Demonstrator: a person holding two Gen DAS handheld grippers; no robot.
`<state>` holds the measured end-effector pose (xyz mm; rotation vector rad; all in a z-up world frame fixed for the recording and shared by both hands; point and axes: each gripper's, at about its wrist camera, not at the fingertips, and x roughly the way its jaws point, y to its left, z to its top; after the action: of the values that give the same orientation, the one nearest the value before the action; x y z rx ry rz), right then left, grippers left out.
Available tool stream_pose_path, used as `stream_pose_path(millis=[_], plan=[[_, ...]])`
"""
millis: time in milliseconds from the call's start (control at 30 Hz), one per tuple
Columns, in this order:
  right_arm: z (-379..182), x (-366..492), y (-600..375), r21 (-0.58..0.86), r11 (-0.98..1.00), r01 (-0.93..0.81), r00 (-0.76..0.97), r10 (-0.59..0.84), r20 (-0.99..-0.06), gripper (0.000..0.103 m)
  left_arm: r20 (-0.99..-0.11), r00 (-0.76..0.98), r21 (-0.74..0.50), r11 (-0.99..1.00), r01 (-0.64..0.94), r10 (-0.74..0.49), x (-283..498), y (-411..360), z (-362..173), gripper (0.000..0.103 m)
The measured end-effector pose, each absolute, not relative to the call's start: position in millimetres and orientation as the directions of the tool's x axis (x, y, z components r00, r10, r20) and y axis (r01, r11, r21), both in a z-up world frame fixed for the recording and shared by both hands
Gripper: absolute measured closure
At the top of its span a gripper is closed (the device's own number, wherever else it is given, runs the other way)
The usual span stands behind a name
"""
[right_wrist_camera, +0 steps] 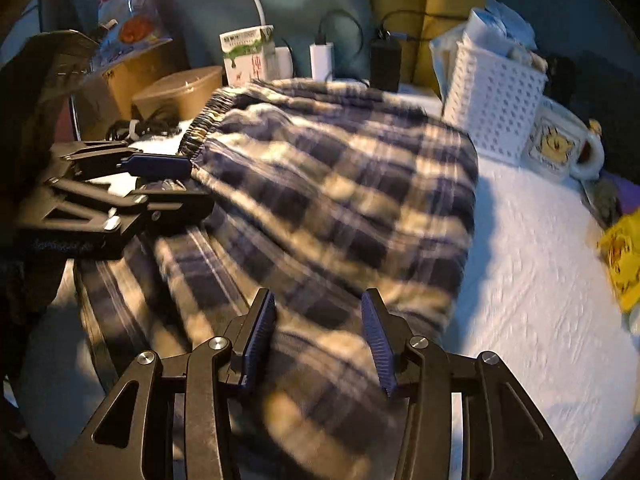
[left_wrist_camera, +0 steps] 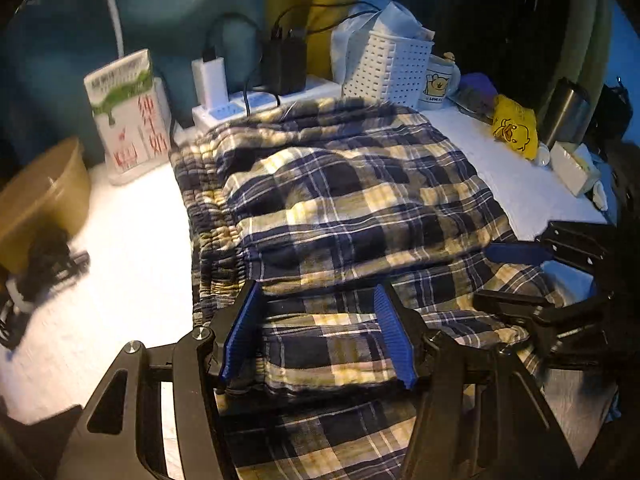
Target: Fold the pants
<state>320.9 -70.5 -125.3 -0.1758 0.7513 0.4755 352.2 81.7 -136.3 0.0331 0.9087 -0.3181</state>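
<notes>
Plainly, the plaid pants (left_wrist_camera: pixel 344 208) lay folded in layers on the white table cover (left_wrist_camera: pixel 516 184), navy, cream and yellow checks, gathered waistband on the far left. The left gripper (left_wrist_camera: pixel 318 336) clenched a thick fold at the near edge; the right gripper (right_wrist_camera: pixel 318 340) straddled blurred cloth, its grip impossible to tell.

The pants (left_wrist_camera: pixel 352 200) are checked in navy, cream and pale yellow, crossed by thin white lines. The table (left_wrist_camera: pixel 132 248) is covered in white, textured cloth. Black frames with blue ribbed pads are seen on the left claw (left_wrist_camera: pixel 318 332) and right claw (right_wrist_camera: pixel 318 340). At two o'clock, a white perforated basket (right_wrist_camera: pixel 492 108) and a white mug (right_wrist_camera: pixel 560 144) printed with a yellow bear are seen; at ten o'clock, a white carton (left_wrist_camera: pixel 128 112) marked green and red.
</notes>
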Motion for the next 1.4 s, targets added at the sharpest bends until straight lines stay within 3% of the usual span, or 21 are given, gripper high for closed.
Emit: stream_pose_path(millis=[300,567,767,900,1000,1067,1100,1400], plan=[[-128,296,-95,-0.034,0.881,-0.472,0.657,0.326,-0.680,0.056,-0.785,0.582,-0.034,0.953,0.301,-0.212,341,83,-133,0.044],[-129,289,-119,0.019,0.897,-0.442,0.634,0.327,-0.700,0.055,-0.779,0.613,0.044,0.964,0.262,-0.131,317,86,-127,0.044],[-109,282,-136,0.025,0.918,-0.396,0.666,0.306,-0.681,0.055,-0.746,0.646,-0.020,0.975,0.219,-0.161,308,107,-100,0.044],[-99,291,-140,0.019,0.925,-0.380,0.683,0.294,-0.669,0.054,-0.741,0.659,0.004,0.979,0.202,-0.132,324,114,-94,0.041],[-89,298,-142,0.017,0.930,-0.367,0.701,0.289,-0.652,0.049,-0.735,0.664,-0.008,0.980,0.197,-0.139,339,113,-90,0.041],[-82,302,-143,0.015,0.931,-0.364,0.712,0.289,-0.640,0.033,-0.729,0.668,-0.024,0.981,0.190,-0.147,347,112,-89,0.041],[-78,305,-143,0.015,0.932,-0.363,0.720,0.291,-0.630,0.032,-0.728,0.668,-0.034,0.980,0.196,-0.158,351,111,-89,0.041],[-71,357,-140,-0.019,0.935,-0.353,0.742,0.268,-0.615,0.031,-0.735,0.666,0.021,0.978,0.206,-0.124,397,103,-100,0.041]])
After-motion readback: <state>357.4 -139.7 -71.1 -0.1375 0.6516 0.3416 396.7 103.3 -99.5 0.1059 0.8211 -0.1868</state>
